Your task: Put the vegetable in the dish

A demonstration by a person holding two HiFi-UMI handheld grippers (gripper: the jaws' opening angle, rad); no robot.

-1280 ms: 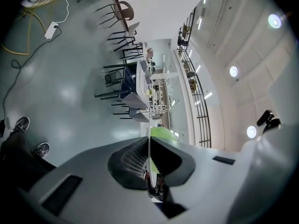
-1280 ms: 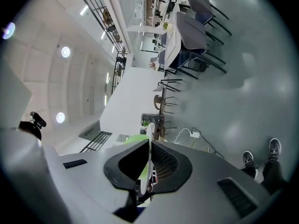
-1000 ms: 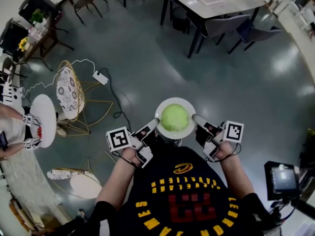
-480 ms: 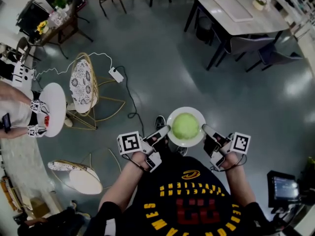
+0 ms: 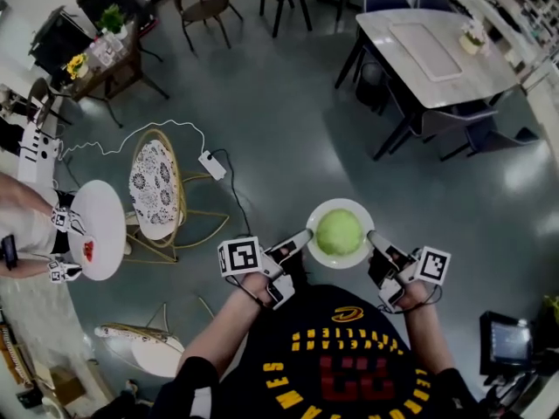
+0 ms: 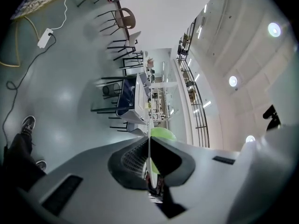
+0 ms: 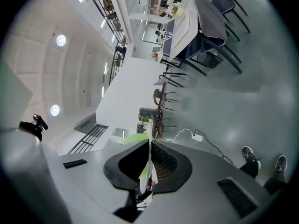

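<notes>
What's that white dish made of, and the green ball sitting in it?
The dish looks like glazed ceramic or hard plastic: plain white and smooth, with a thin, rigid rim seen edge-on in both gripper views. Which of the two it is stays unclear. The green ball looks like a cabbage-type vegetable, pale matte green; whether it is real or a plastic replica cannot be told.

Colour and pattern log: plain items against a glossy floor.

Vegetable (image 5: 339, 232) is pale yellow-green and unpatterned; dish (image 5: 349, 263) is plain white. Left gripper (image 5: 302, 236) and right gripper (image 5: 373, 236) are light grey with black, grid-ribbed jaw pads, and each carries a white cube printed with black square markers. Shirt (image 5: 349, 365) is black with yellow lettering and red numerals. Floor (image 5: 279, 103) is grey-blue with pale glare patches. Chair (image 5: 155, 186) has a white seat with a dark lacy print on a gold wire frame. Round table (image 5: 96, 225) is white.
</notes>
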